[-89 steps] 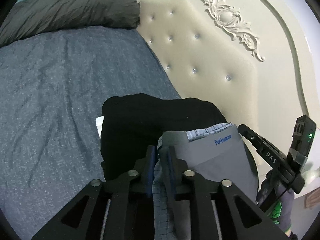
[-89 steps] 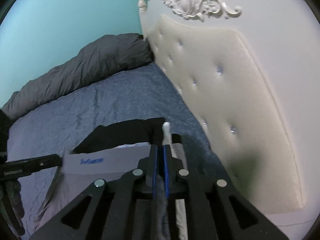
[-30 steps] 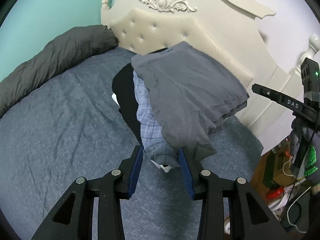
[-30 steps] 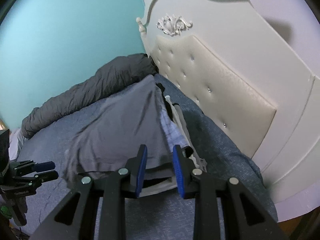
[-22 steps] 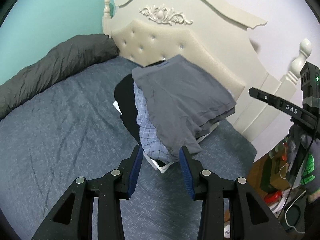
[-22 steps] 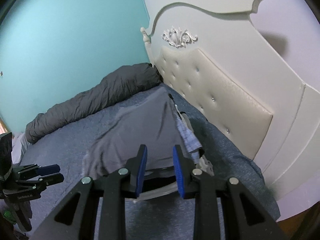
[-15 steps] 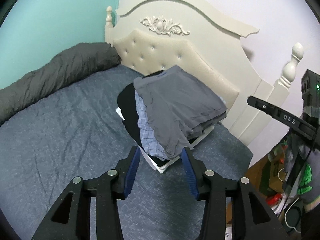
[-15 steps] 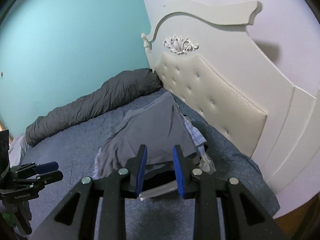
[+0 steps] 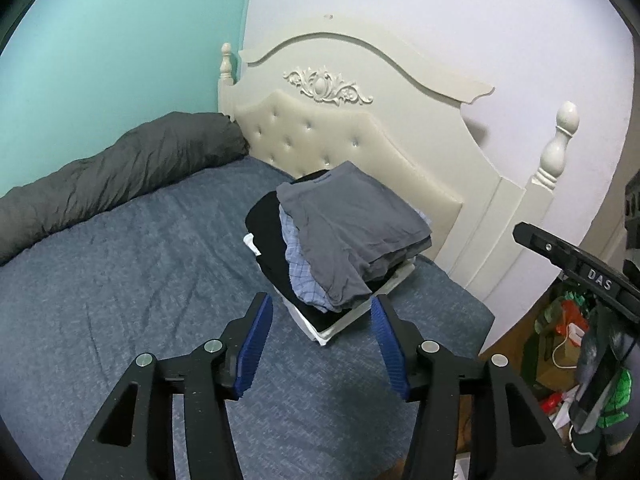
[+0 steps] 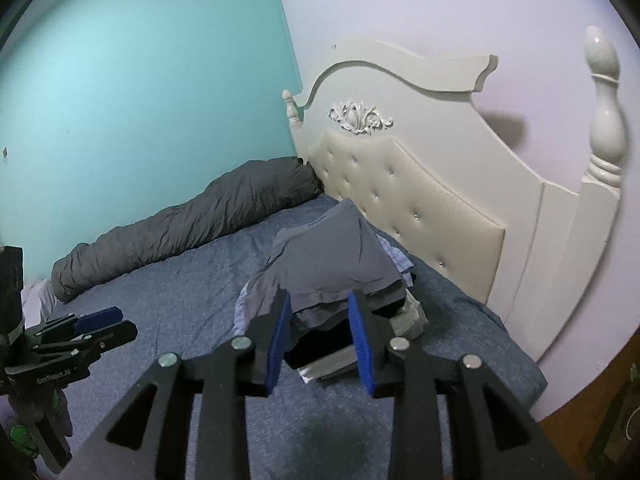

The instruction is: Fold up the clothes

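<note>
A stack of folded clothes (image 9: 320, 248) lies on the blue bed by the headboard. Grey shorts (image 9: 352, 216) lie on top, over a blue checked garment (image 9: 298, 264), a black one (image 9: 268, 224) and white ones at the bottom. The stack also shows in the right wrist view (image 10: 340, 272). My left gripper (image 9: 320, 312) is open and empty, held back above the bed in front of the stack. My right gripper (image 10: 318, 312) is open and empty, also back from the stack. The left gripper shows at the left edge of the right wrist view (image 10: 92, 328).
A cream tufted headboard (image 9: 360, 136) with posts stands behind the stack. A rolled grey duvet (image 9: 112, 176) lies along the teal wall. The blue bedsheet (image 9: 120, 288) spreads to the left. Clutter (image 9: 572, 332) lies on the floor beyond the bed's right edge.
Both grippers let go of the grey shorts, which now lie on top of the stack. Both opened and pulled back and up away from the stack.
</note>
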{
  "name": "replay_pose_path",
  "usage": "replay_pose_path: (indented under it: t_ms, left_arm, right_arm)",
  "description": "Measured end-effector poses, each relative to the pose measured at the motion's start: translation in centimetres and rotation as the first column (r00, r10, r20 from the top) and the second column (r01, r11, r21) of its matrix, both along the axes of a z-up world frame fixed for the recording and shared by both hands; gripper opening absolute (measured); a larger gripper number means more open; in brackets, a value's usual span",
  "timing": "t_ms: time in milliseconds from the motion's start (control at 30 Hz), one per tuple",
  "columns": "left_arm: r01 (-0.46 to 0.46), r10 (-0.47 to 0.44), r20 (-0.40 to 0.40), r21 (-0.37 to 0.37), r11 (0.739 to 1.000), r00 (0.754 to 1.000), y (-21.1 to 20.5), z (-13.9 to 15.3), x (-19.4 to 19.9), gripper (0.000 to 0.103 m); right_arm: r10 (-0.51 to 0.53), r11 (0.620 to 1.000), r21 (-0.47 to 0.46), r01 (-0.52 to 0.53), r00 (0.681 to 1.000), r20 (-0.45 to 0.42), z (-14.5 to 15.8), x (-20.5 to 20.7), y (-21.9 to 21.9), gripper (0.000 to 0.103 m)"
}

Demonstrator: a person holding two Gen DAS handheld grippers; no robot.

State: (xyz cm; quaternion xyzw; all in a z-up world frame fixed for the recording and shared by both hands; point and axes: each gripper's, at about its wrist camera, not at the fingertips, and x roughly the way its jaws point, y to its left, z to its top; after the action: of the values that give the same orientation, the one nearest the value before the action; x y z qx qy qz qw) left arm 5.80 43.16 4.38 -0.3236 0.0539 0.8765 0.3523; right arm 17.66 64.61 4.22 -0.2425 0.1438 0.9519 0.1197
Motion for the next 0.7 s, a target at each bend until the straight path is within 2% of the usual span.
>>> replay_pose_path:
  t_ms: [367,533,700]
  left_arm:
    - [0.001,0.000,-0.053,0.021,1.000,0.999,-3.0,1.9,3.3,0.071]
    - [-0.003,0.006,-0.084,0.041,0.999,0.996,-4.3,2.7,4.9,0.081]
    - [-0.005,0.010,-0.117,0.044,0.999,0.993,-5.3,3.1,6.3,0.087]
  right_arm:
    - [-0.017,0.999,0.031,0.018,1.000,-0.022,1.3,4.3,-4.6,0.043]
    - [-0.026,0.999,0.045,0.027,0.999,-0.033,1.1,6.0,-6.0,0.059]
    - [-0.056,0.998,0.035,0.057,0.997,-0.046,0.4,7.8,-6.9,0.066]
